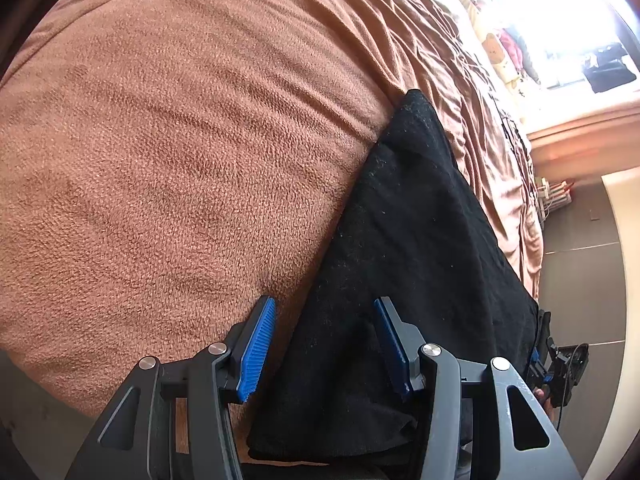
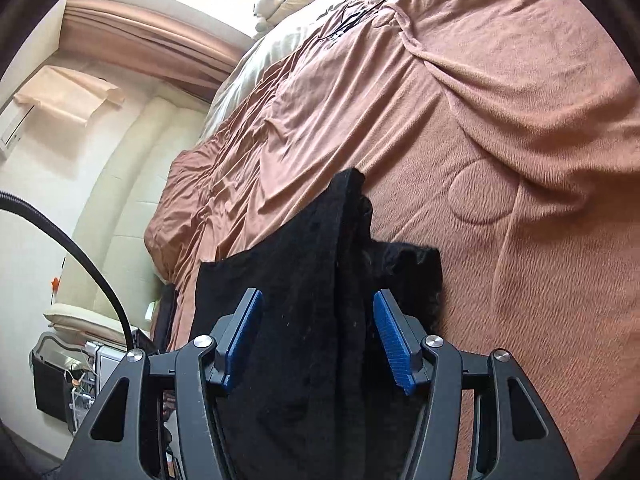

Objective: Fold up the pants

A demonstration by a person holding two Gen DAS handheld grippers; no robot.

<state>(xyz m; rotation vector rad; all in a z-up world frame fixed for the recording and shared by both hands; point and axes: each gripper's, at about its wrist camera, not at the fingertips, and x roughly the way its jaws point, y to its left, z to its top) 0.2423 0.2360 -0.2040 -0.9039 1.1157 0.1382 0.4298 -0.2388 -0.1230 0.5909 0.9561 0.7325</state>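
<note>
Between the blue pads of the left gripper (image 1: 324, 344), jaws apart and gripping nothing, lie the black pants (image 1: 416, 248) on the brown blanket (image 1: 180, 152). Likewise the right gripper (image 2: 318, 338) stands open over the pants (image 2: 312, 280); beyond, a curtain (image 2: 136, 36).

A bed fills the view, spread with a rumpled brown fleece blanket (image 1: 180, 140). Bright daylight floods in from a window (image 1: 560, 8) at its far end, washing out the detail there. Brown curtains (image 2: 140, 44) hang beside cream walls (image 2: 48, 184). Dark wood-look flooring (image 1: 580, 260) runs alongside the bed, and a cream padded seat (image 2: 80, 316) sits low.
</note>
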